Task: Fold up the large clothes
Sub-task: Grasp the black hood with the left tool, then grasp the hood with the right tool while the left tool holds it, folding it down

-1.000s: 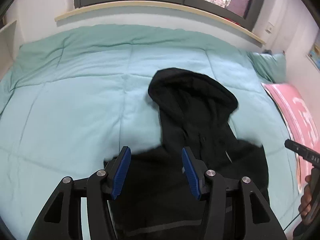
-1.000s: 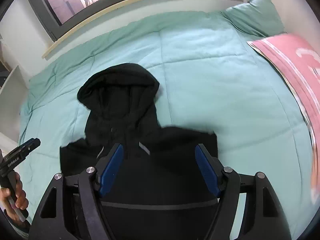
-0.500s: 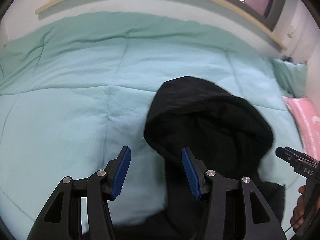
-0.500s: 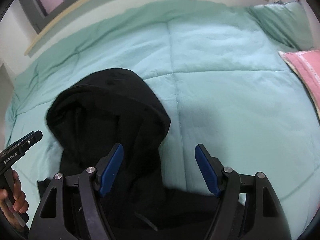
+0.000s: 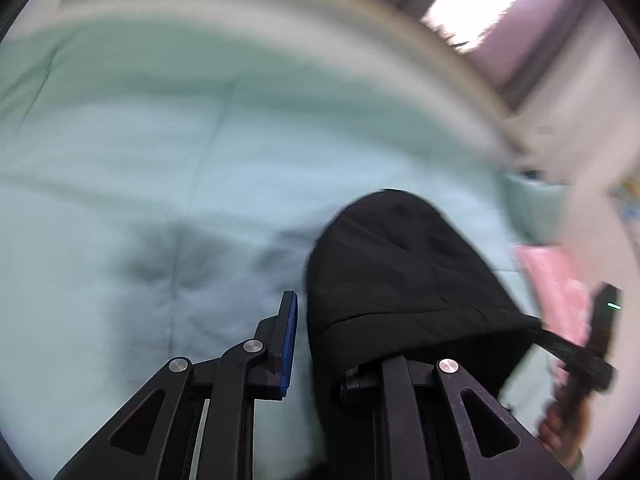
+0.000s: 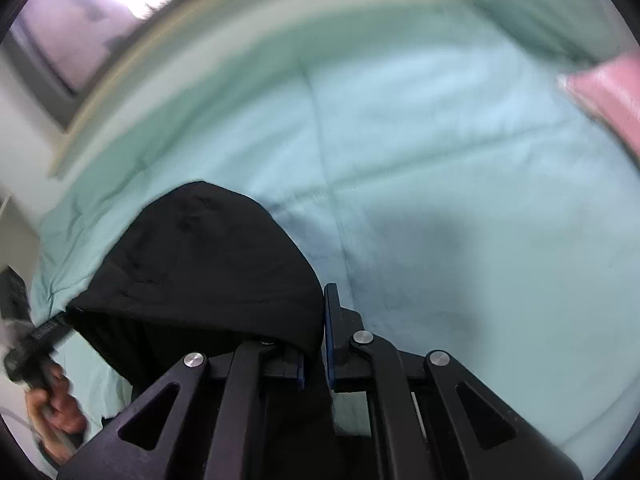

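Note:
A black hoodie lies on the mint green bed; its hood fills the lower right of the left wrist view and also shows in the lower left of the right wrist view. My left gripper is shut on the hood's left edge; the black cloth drapes over its right finger. My right gripper is shut on the hood's right edge, cloth pinched between its blue pads. Both hold the hood a little above the quilt. The hoodie's body is hidden below the frames.
The mint quilt spreads ahead to a pale ledge and window. A pink pillow and a green pillow lie at the right. Each view shows the other gripper's handle and the hand holding it.
Both grippers moved forward from over the hoodie's body to the hood and went from open to shut on its two edges. The views are blurred with motion.

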Demonstrator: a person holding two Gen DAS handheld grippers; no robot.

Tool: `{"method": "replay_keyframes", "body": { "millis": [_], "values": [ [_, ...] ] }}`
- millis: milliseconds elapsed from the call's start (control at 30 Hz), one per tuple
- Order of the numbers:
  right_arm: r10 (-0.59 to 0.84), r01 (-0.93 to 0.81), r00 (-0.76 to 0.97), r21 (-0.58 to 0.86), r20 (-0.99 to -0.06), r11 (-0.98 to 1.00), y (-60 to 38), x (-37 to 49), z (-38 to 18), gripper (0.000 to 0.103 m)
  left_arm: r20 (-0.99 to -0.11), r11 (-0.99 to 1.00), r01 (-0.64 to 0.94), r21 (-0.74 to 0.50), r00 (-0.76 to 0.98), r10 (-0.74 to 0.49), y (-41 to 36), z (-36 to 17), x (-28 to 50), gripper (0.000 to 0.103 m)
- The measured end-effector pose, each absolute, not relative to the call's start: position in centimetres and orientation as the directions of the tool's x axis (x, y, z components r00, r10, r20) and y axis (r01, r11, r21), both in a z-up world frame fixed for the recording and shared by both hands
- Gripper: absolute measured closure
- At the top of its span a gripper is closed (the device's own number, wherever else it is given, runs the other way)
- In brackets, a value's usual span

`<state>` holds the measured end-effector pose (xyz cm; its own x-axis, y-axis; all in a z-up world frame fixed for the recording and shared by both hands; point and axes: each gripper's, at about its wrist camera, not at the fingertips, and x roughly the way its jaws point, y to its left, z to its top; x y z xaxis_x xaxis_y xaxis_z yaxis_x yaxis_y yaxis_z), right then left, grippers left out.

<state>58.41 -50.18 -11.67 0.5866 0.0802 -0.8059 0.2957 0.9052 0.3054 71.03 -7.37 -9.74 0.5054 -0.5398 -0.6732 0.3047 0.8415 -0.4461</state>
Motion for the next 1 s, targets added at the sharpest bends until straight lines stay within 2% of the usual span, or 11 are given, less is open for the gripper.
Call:
{"method": "replay_keyframes", "body": {
  "millis": [67,200,267,300,367,467,600,833,900,933,1000],
  "values": [
    [0.05,0.268,0.596,0.258,-0.801,0.928,-49.6,57.8,-11.3,0.097,-0.659,0.816,0.343,-0.465,0.481,-0.578,-7.0,-9.8,70.6,0.077],
    [0.098,0.284,0.494,0.268,-0.864,0.921,-50.3,59.2,-16.5,0.094,-0.858,0.904,0.284,-0.318,0.319,-0.402,-8.3,-17.6,72.8,0.075],
    [0.101,0.29,0.41,0.235,-0.907,0.928,-50.0,60.2,-20.0,0.087,-0.906,0.92,0.301,-0.25,0.263,-0.332,-9.4,-21.3,72.7,0.066],
    [0.117,0.287,0.354,0.227,-0.928,0.931,-49.8,60.8,-21.8,0.081,-0.904,0.917,0.32,-0.237,0.272,-0.328,-9.7,-22.5,72.3,0.065],
    [0.157,0.289,0.321,0.254,-0.934,0.923,-49.9,61.0,-23.6,0.081,-0.894,0.917,0.331,-0.221,0.308,-0.326,-9.9,-22.5,71.8,0.065],
    [0.179,0.269,0.336,0.277,-0.925,0.922,-50.4,60.5,-22.4,0.072,-0.9,0.919,0.331,-0.213,0.3,-0.316,-9.7,-21.0,71.1,0.065],
    [0.163,0.216,0.346,0.247,-0.924,0.945,-50.3,57.5,-19.4,0.047,-0.895,0.9,0.393,-0.191,0.307,-0.324,-8.6,-18.4,68.0,0.063],
    [0.211,0.177,0.463,0.323,-0.861,0.93,-49.4,55.2,-13.7,0.046,-0.801,0.846,0.433,-0.311,0.36,-0.479,-8.3,-12.1,66.8,0.063],
    [0.224,0.15,0.514,0.344,-0.828,0.927,-48.4,57.2,-12.1,0.044,-0.741,0.818,0.444,-0.367,0.392,-0.545,-9.0,-10.3,68.6,0.057],
    [0.23,0.133,0.525,0.346,-0.82,0.929,-47.8,58.1,-11.5,0.042,-0.72,0.811,0.44,-0.385,0.408,-0.562,-9.9,-9.9,69.5,0.047],
    [0.202,0.113,0.528,0.304,-0.825,0.946,-46.4,60.6,-11.7,0.04,-0.728,0.819,0.425,-0.385,0.406,-0.553,-11.6,-10.8,70.8,0.043]
  ]
}}
